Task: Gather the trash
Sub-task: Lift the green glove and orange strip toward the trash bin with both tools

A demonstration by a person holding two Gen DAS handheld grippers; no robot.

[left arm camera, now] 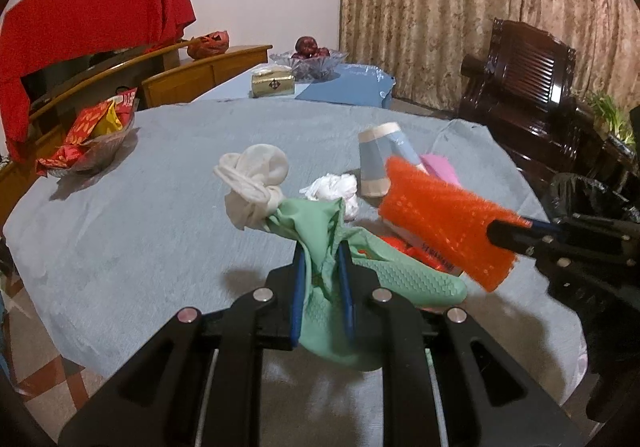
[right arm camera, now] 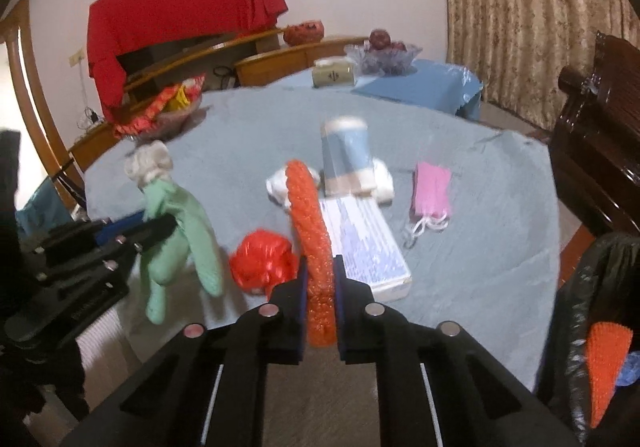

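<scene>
My left gripper (left arm camera: 323,251) is shut on a green rubber glove (left arm camera: 320,223) whose white knotted cuff (left arm camera: 256,179) sticks up beyond the fingers. The glove hangs above the grey-blue tablecloth (left arm camera: 140,215). My right gripper (right arm camera: 320,271) is shut on a strip of orange bubble wrap (right arm camera: 308,215), lifted over the table. On the cloth lie a crumpled red plastic bag (right arm camera: 264,259), a flat white box (right arm camera: 364,247), a blue paper cup (right arm camera: 346,155), a white tissue wad (left arm camera: 336,191) and a pink face mask (right arm camera: 432,187).
A black trash bag (right arm camera: 580,307) stands open at the table's right edge with an orange piece (right arm camera: 604,359) inside. A glass bowl of red snack packets (right arm camera: 168,111) sits at the far left. A dark wooden chair (left arm camera: 532,87) stands at the right. A tissue box (left arm camera: 274,83) sits on the far table.
</scene>
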